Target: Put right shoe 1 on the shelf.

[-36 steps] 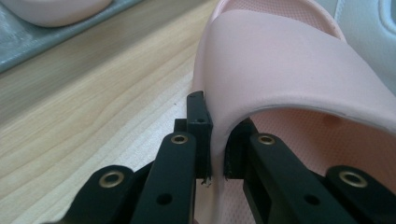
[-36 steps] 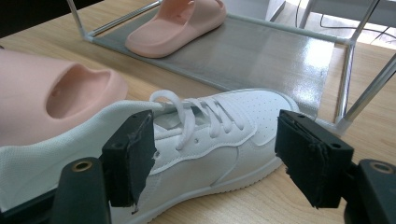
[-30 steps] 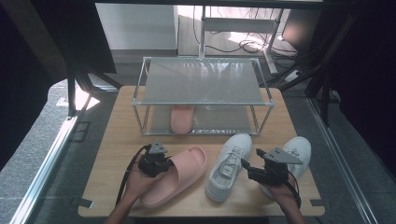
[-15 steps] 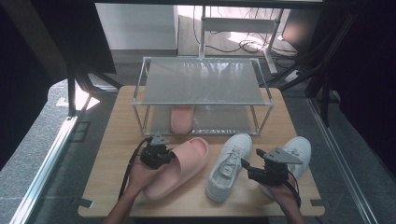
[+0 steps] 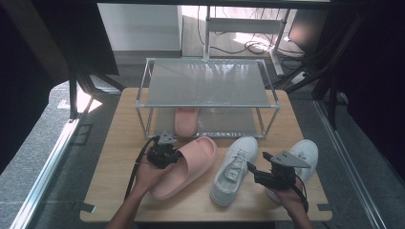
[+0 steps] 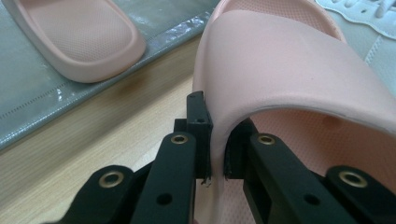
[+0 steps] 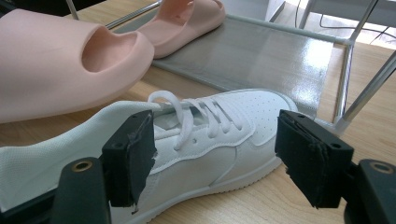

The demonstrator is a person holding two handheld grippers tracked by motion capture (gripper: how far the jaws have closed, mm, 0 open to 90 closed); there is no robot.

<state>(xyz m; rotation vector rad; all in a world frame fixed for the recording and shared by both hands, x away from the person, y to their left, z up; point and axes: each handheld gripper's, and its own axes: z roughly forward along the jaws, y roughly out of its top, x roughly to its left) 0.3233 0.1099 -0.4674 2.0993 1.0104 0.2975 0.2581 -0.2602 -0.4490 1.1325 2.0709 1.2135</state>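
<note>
A: What lies past the right claw (image 7: 215,154)?
B: Its jaws stand wide apart, and the white sneaker (image 7: 205,135) lies between and beyond them on the counter (image 7: 261,205)

A: And around the sneaker?
B: A pink slide (image 7: 60,70) just behind it; farther back, a second slide (image 7: 187,18) on the rack's grey shelf (image 7: 271,56)
</note>
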